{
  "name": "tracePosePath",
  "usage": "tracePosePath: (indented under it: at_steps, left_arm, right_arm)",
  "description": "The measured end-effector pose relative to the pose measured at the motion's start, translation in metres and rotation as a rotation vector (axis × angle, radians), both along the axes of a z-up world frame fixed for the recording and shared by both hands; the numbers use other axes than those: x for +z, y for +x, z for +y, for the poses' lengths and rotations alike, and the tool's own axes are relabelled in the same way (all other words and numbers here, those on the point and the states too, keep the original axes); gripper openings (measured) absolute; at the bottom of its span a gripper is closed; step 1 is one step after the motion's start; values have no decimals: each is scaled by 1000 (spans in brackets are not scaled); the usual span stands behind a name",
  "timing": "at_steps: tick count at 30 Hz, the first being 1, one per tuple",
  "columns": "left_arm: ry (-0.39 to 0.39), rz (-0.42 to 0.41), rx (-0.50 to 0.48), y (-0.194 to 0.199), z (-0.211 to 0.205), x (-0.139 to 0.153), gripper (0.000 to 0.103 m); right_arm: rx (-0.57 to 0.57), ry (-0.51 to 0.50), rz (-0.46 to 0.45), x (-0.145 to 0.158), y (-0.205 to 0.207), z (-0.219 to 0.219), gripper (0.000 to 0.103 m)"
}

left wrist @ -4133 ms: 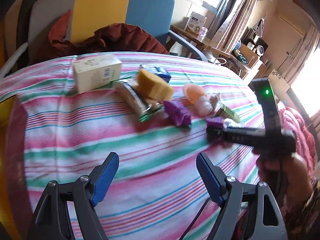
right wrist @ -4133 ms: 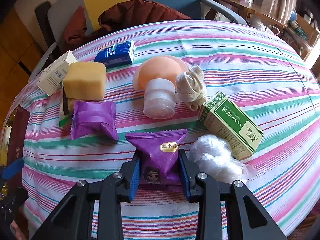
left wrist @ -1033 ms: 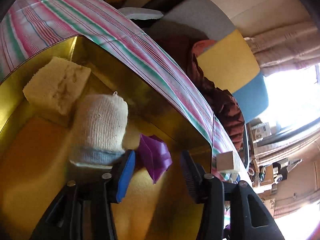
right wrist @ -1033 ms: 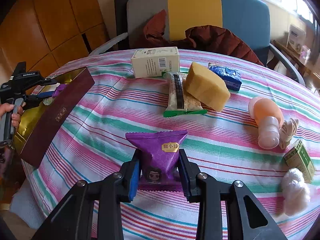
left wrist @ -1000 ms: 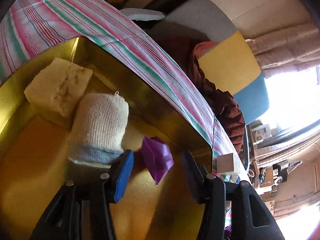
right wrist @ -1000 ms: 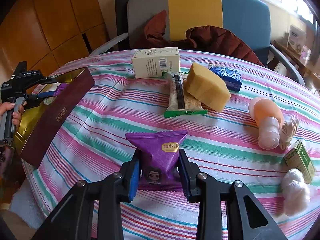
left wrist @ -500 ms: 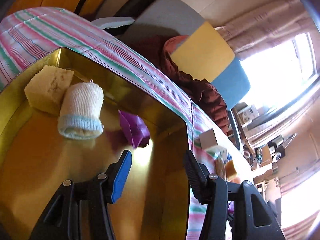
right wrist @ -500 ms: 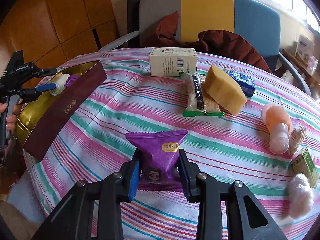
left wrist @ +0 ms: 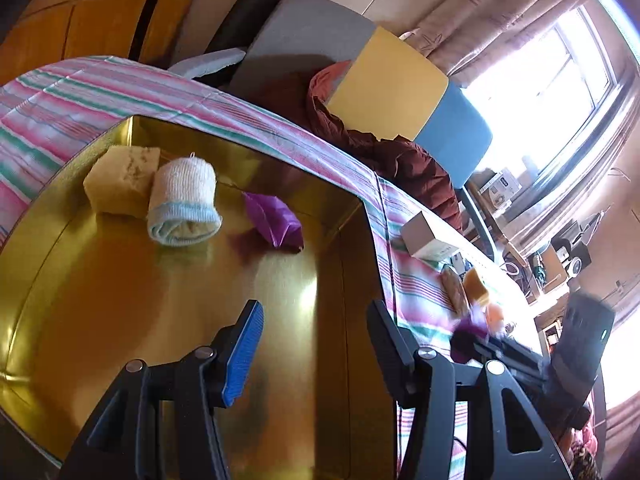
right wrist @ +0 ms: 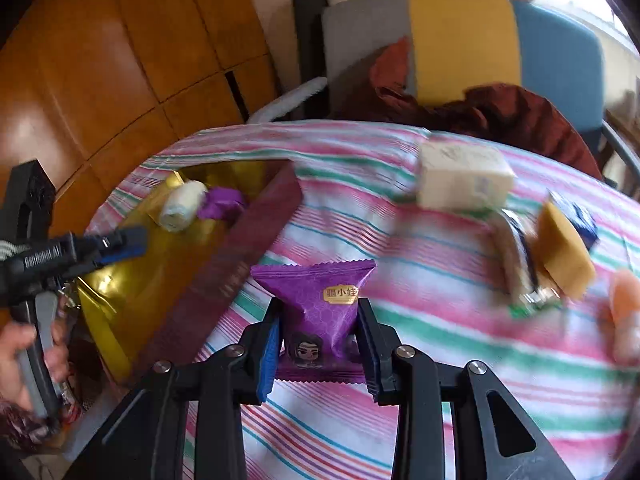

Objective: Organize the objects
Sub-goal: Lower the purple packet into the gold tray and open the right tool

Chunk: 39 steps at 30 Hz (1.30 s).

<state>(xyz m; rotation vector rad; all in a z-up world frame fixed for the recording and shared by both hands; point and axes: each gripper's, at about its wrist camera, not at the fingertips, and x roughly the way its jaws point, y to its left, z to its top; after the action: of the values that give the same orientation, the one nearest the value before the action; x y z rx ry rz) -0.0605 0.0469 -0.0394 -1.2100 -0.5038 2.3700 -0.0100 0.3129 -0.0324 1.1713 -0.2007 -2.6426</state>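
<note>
Striped tablecloth (right wrist: 420, 320) is spread under a gold-lined box (left wrist: 120, 300). Sponge (left wrist: 120, 178), rolled sock (left wrist: 182, 208) and a purple packet (left wrist: 274, 220) are seen inside. Left gripper (left wrist: 312, 344) is held wide apart, empty, above the box. A purple snack pack (right wrist: 316, 308) is clamped by the right gripper (right wrist: 318, 354) above the cloth.
</note>
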Motion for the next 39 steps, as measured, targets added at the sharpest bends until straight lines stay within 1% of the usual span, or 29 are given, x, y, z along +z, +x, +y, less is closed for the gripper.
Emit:
tracePosePath:
  at_steps: [3,7,9,12,17,19,21,23,25,28,35,39]
  left_arm:
    - [-8,-8,10,3,-3,-3,55]
    - [-7,-11,32,8,-10,-4,55]
    - [-15,-14,40,9,-11,-4,55]
    - [-6,-26,46,9,-14,-4,55]
    - [0,-30,49,9,-15,-3,55]
    - [1,-31,45,9,-14,-2,55]
    - [-2,-32,40,9,-13,-2,55]
    - [-1,-34,36,9,-12,-3,55]
    - [-5,-31,34,10,-11,-2,55]
    - [-4,-32,29,10,-9,-3,55]
    - [-16,-10,4,17,1,0,55]
    - [-20,5,-19,21,8,3,55]
  right_arm:
    - [43,-8,19,11,-18,-29,36]
    - [70,8,28,19,-44,-64,36]
    - [83,31,33,21,-58,-80,36]
    - [87,90,25,19,-82,-98,36]
    - [58,186,9,10,-113,-111,36]
    - [27,218,13,6,-120,-111,40]
    - [5,218,12,4,-126,-108,44]
    - [-27,198,28,6,-124,-102,48]
    - [-41,156,52,8,-119,-91,56]
    - [-59,140,82,13,-106,-81,64]
    - [-61,132,106,15,-69,-67,70]
    - [-72,130,100,11,-47,-58,73]
